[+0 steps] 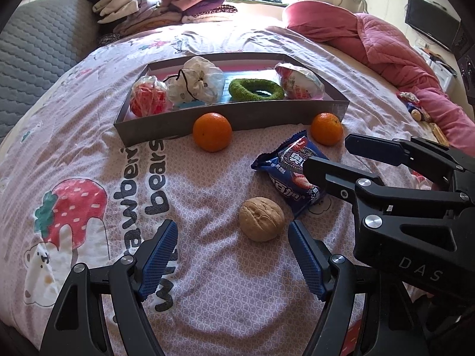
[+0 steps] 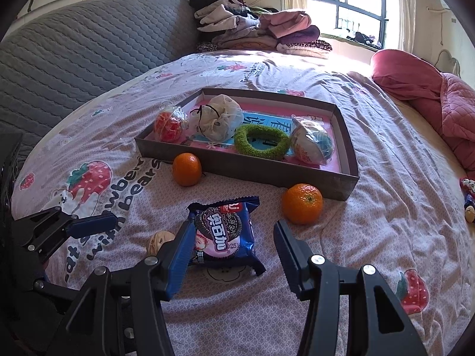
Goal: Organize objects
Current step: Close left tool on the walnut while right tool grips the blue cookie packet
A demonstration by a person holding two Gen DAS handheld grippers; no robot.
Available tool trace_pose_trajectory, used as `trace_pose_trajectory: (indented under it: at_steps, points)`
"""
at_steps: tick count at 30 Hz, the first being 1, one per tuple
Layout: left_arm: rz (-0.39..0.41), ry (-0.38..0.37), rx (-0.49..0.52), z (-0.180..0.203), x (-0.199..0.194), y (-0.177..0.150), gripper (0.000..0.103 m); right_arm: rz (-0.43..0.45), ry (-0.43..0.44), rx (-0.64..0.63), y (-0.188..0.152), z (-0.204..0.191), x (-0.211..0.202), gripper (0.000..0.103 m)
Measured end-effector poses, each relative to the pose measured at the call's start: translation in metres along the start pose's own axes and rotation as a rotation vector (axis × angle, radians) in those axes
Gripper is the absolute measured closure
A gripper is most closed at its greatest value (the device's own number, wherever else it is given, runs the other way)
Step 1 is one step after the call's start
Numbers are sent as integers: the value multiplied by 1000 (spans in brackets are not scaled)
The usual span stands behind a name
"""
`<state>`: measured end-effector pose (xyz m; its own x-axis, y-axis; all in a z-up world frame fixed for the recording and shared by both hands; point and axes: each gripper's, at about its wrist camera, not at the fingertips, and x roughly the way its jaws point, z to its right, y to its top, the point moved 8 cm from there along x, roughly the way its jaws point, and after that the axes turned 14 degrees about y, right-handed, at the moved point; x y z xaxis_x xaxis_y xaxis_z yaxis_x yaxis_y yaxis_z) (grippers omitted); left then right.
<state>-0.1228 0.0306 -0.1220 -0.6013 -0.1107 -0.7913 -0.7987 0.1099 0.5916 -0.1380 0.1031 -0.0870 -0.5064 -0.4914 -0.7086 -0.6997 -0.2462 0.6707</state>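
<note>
Box (image 2: 341,188) sits mid frame on the bed w/ four things already put in. Still left outside, lower down: two oranges (image 2: 187,169), cookie pack (image 2: 225,234), walnut (image 1: 261,219). Left gripper (image 1: 231,255) is held apart near walnut; right gripper (image 2: 231,255) is held apart around the pack, nothing grabbed.

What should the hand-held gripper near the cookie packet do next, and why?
Probably ease the right hand-held gripper a little lower and close it on the blue cookie packet. Its jaws stand open around the packet, which lies on the bedspread outside the box where other things already sit.
</note>
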Motion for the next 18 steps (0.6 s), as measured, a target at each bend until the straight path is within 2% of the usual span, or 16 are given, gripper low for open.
trace_pose_trajectory:
  at_steps: [8, 18]
  points:
    - [-5, 0, -7, -1, 7, 1, 25, -35, -7, -14, -3, 0, 14, 49]
    - [-4, 0, -6, 2, 14, 4, 25, -69, 26, -3, -3, 2, 29, 46]
